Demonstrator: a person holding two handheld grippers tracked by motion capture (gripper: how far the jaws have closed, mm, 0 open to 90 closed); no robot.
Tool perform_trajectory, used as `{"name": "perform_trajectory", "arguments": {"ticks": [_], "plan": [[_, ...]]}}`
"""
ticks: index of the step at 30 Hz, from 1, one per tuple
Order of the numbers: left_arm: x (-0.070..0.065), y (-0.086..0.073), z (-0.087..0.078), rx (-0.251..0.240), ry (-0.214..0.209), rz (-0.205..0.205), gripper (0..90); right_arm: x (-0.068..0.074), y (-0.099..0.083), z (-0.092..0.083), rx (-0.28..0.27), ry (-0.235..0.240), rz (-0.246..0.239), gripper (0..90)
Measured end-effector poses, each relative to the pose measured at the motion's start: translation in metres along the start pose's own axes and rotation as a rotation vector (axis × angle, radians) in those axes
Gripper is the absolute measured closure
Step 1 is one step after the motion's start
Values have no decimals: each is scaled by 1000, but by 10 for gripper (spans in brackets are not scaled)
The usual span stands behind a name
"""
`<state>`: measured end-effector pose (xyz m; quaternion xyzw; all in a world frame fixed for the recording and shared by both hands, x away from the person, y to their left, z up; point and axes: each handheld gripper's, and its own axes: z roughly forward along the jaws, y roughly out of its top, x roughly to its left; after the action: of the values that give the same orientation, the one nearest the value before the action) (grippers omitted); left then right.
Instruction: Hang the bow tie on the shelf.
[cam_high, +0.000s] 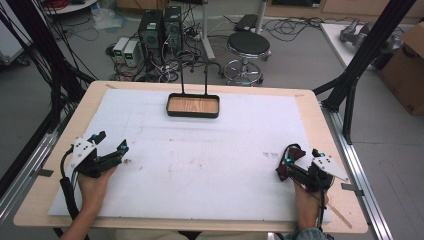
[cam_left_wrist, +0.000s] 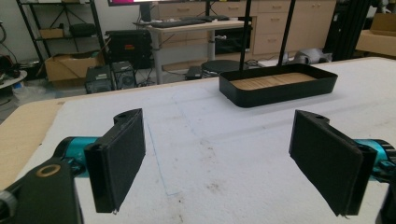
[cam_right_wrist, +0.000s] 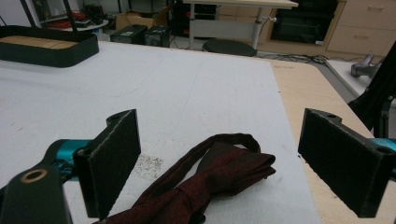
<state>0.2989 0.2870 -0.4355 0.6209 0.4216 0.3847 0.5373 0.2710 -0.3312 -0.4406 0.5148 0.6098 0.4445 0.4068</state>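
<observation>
My right claw (cam_right_wrist: 219, 163) straddles the dark red bow tie (cam_right_wrist: 205, 179), jaws spread — next, pinch it; left claw (cam_left_wrist: 219, 161) gapes idle.

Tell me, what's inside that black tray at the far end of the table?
The black tray shows a bare wooden floor and nothing lying in it. Its near wall hides a thin strip of that floor in both gripper views.
</observation>
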Motion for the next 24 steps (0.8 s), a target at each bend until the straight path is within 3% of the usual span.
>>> {"name": "perform_trajectory", "arguments": {"ticks": [17,24], "plan": [[-1,0,1,5,-1,5,189,0,-1,2,30,-9,-4,171],[-1,-1,2,6,1,7,189,0,-2,5,71,10,0,266]]}}
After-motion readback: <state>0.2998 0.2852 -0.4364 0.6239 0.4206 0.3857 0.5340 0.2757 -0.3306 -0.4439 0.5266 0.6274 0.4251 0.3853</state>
